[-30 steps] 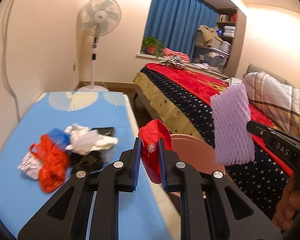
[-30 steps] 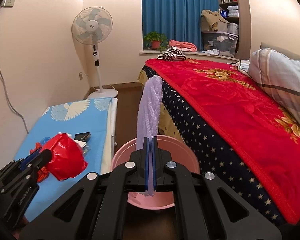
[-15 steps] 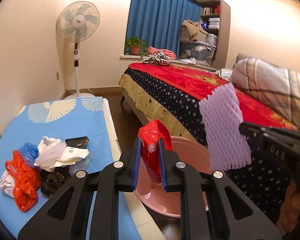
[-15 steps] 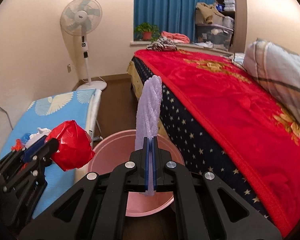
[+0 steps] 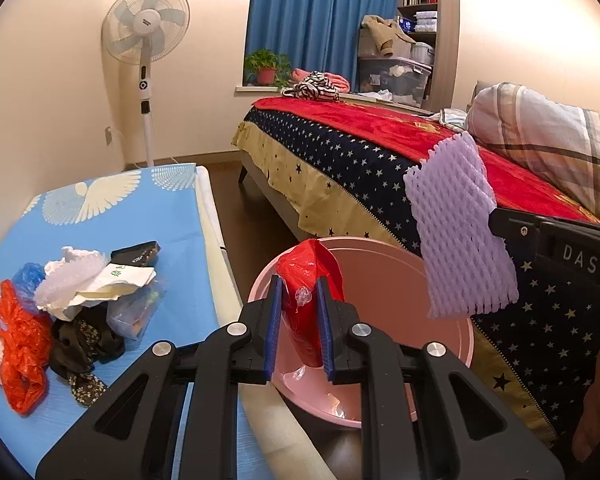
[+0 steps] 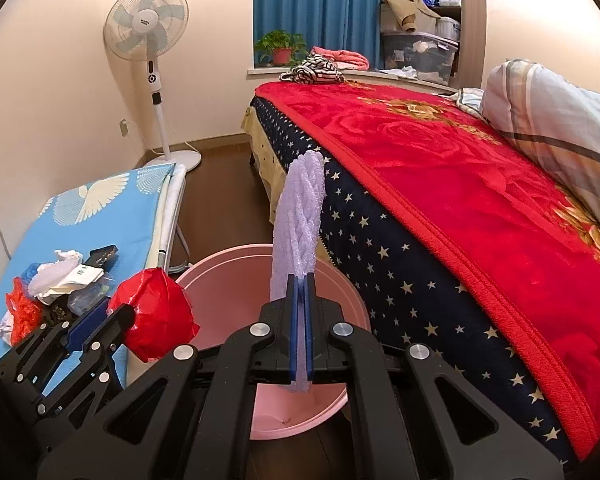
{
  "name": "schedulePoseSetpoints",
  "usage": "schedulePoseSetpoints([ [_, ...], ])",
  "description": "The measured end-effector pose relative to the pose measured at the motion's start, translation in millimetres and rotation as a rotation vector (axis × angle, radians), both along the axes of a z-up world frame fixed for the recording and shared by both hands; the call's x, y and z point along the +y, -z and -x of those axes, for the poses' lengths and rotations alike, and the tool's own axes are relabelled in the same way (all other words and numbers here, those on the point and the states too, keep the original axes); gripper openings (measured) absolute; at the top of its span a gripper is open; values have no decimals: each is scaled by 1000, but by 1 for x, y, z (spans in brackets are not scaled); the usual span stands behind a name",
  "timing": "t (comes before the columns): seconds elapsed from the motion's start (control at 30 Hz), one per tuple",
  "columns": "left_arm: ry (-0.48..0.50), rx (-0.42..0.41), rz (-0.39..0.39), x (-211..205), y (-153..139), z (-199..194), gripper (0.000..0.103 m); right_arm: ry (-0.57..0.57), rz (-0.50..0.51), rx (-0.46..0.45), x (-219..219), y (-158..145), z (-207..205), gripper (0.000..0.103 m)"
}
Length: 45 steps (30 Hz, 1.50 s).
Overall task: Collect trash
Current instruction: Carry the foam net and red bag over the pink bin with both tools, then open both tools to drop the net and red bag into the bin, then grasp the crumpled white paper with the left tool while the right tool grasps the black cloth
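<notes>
My left gripper is shut on a red plastic bag and holds it over the near rim of a pink basin on the floor. My right gripper is shut on a lilac foam net sleeve, held upright above the same pink basin. The red bag and left gripper show at the left of the right wrist view. The sleeve shows at the right of the left wrist view. A pile of trash lies on the blue table.
The bed with a red blanket stands close to the right of the basin. A standing fan is at the back by the wall. A striped pillow lies on the bed. Brown floor runs between table and bed.
Both grippers have moved from above the table's edge toward the basin, still holding the red bag and the foam sleeve. The basin now lies directly below them.
</notes>
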<state>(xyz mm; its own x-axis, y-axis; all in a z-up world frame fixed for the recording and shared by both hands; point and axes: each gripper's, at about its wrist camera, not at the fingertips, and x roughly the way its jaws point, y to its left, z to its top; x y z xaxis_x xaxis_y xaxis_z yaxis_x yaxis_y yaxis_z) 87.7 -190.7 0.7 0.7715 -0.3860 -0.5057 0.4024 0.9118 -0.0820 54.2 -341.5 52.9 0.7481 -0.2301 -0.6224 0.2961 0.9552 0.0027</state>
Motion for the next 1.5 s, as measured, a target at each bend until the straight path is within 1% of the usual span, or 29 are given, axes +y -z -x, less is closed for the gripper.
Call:
schedulePoseSetpoints([
  [0.27,12,17,9,-4,4,-3,17,12,-3,4,-3,1,-1,3],
  [0.3,22,21,18,-4,4,-3,18,13,-6,5,-4,1,-1,6],
  [0.37,37,31,30,-3,4,-6,20,26,-11,13,-5,2,-1,7],
  [0.4,41,35,37,-2,4,-6,23,28,-15,14,-6,3,-1,8],
  [0.43,40,35,44,0,4,-6,29,31,-20,14,-7,3,-1,8],
  [0.47,33,32,50,3,3,-6,32,36,-24,10,-8,2,0,8],
  [0.57,25,29,52,7,1,-4,32,46,-20,-3,-8,0,3,15],
  [0.67,19,15,57,12,-3,1,33,40,-26,-17,-6,-2,6,15],
  [0.73,13,4,65,18,-7,5,37,30,-30,-39,-2,-4,9,17],
  [0.77,6,-6,69,22,-9,8,38,27,-29,-48,-1,-5,10,24],
  [0.8,-1,-16,70,26,-12,11,41,19,-28,-64,3,-7,13,41],
  [0.87,-21,-40,65,33,-16,17,44,7,-26,-94,8,-11,16,60],
  [0.9,-32,-50,65,37,-18,20,47,-6,-21,-115,14,-14,19,60],
  [1.0,-75,-72,70,53,-23,27,48,-41,-13,-150,26,-19,23,60],
  [1.17,-168,-89,60,82,-31,35,48,-94,-14,-181,47,-27,25,59],
  [1.23,-210,-97,56,96,-33,38,48,-123,-36,-174,56,-29,23,58],
  [1.43,-309,-70,46,134,-28,38,48,-202,-77,-160,84,-25,14,49],
  [1.5,-348,-59,47,147,-25,37,47,-236,-87,-156,96,-21,9,43],
])
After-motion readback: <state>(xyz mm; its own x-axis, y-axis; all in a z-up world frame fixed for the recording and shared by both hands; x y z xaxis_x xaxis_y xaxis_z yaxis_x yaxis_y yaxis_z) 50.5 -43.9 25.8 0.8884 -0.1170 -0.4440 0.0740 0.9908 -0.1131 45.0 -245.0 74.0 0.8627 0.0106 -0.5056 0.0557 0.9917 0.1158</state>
